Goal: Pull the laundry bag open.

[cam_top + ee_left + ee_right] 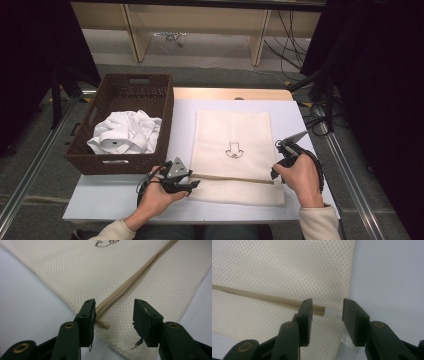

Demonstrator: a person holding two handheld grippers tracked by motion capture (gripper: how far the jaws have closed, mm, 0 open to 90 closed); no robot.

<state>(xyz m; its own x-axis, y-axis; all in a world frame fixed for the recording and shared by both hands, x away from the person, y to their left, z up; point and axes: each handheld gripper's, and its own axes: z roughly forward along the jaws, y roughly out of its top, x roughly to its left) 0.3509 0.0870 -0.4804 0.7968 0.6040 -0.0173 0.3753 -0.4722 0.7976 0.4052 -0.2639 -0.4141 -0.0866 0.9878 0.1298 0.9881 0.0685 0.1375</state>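
A cream mesh cloth bag (232, 135) with a small black drawing lies flat on the white table (115, 192). A tan strip (235, 177) runs across it near the front edge. My left gripper (192, 185) sits at the strip's left end, open. In the left gripper view the jaws (115, 312) stand apart over the mesh, the strip's end (106, 325) beside the left jaw. My right gripper (275, 173) is at the bag's right edge, open. Seen from the right gripper (327, 312), the strip's right end (317, 310) lies between the separated jaws, untouched.
A dark woven basket (85, 161) holding crumpled white garments (127, 132) stands at the table's left, close to my left hand. Wooden shelving legs and cables lie on the floor beyond the table. Bare white table borders the bag on both sides.
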